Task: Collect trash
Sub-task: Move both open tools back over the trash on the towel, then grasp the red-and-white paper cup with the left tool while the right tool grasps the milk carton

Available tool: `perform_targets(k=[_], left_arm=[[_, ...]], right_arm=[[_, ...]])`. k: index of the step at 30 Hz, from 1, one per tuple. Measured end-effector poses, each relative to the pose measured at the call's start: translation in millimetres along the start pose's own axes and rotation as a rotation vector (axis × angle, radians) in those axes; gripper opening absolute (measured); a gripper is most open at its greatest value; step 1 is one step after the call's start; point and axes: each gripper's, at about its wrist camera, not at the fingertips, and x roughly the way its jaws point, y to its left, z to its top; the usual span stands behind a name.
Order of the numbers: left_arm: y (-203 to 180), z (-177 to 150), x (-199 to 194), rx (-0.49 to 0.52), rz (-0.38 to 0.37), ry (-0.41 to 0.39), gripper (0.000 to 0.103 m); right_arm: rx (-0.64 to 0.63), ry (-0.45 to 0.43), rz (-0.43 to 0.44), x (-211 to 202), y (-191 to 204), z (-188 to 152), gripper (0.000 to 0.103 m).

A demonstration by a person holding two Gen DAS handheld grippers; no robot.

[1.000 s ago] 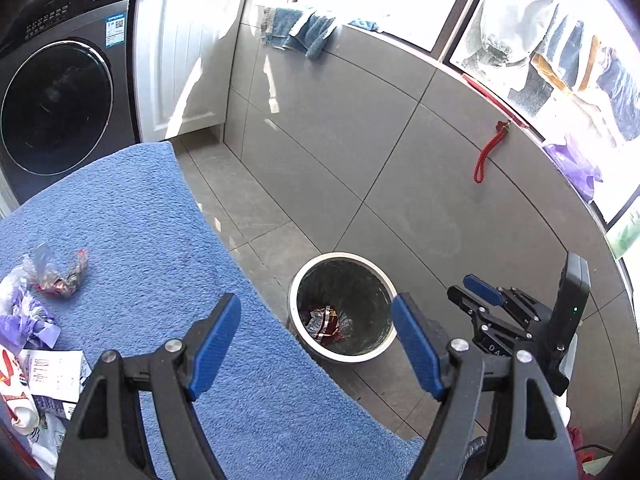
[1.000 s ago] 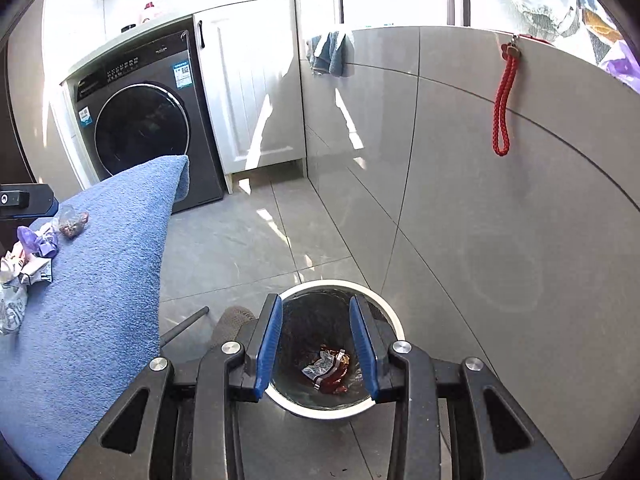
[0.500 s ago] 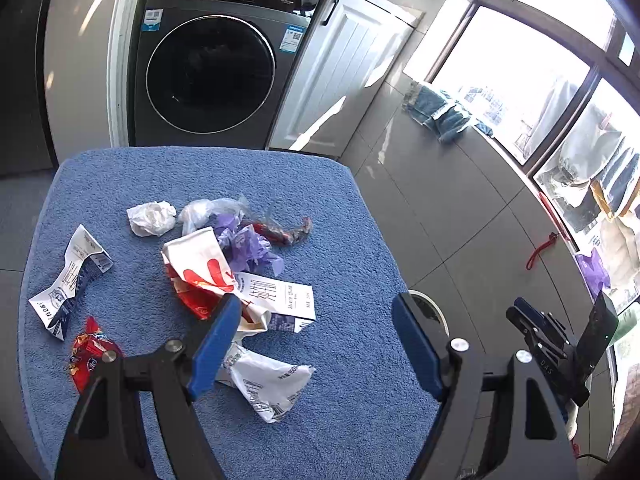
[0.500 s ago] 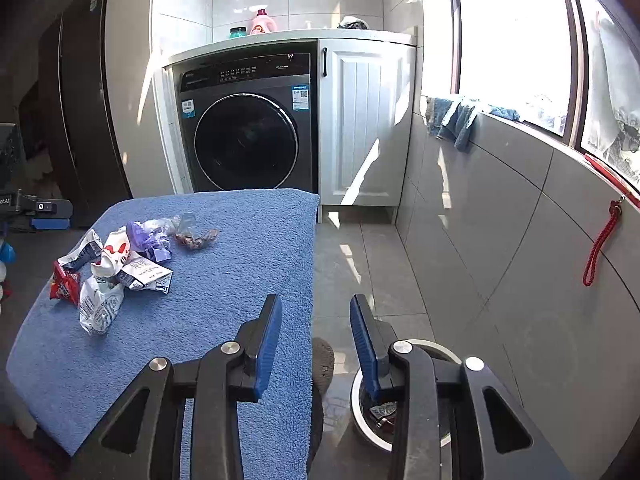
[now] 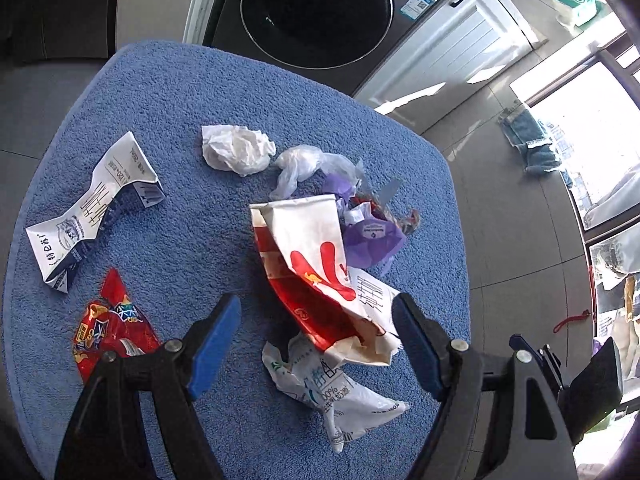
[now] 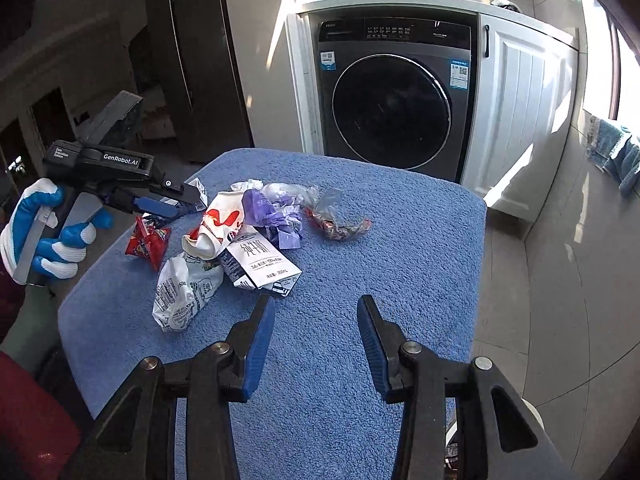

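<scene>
While the crumpled trash [image 5: 320, 272], light, soft wrappers and flattened cartons likely best pinched at a raised fold, lies heaped mid-way across the blue towel-covered table [image 5: 192, 92], the left gripper [image 5: 316, 340] hangs over it, jaws wide and empty, as the right gripper [image 6: 316, 332] opens, holding nothing.

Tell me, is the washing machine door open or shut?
Shut. The round dark door sits flush in the washing machine front, with no gap showing around its rim.
</scene>
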Motion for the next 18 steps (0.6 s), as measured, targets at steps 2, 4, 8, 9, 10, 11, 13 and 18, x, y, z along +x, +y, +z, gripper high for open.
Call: perform_targets(k=[2, 4, 8, 9, 10, 11, 13, 18], left_arm=[[3, 4, 12, -0.030, -0.012, 0.025, 0.077], [7, 6, 22, -0.059, -0.027, 0.044, 0.075], [13, 10, 38, -0.100, -0.051, 0.074, 0.075], [14, 10, 41, -0.106, -0.061, 0.076, 0.074], [15, 10, 43, -0.112, -0.071, 0.080, 0.069], [17, 10, 45, -0.120, -0.081, 0.084, 0.063], [21, 12, 48, -0.138, -0.103, 0.087, 0.050], [38, 18, 51, -0.201, -0.156, 0.082, 0.032]], right_arm=[[-0.041, 0.032, 0.031, 18, 2, 7, 0.041], [-0.071, 0.057, 0.052, 34, 4, 11, 0.041], [-0.113, 0.101, 0.109, 62, 10, 18, 0.042], [-0.129, 0.114, 0.119, 69, 14, 19, 0.042], [-0.145, 0.125, 0.129, 75, 17, 20, 0.042], [-0.158, 0.134, 0.142, 80, 20, 21, 0.043], [-0.183, 0.147, 0.167, 91, 27, 23, 0.047], [-0.231, 0.174, 0.203, 110, 38, 33, 0.051]])
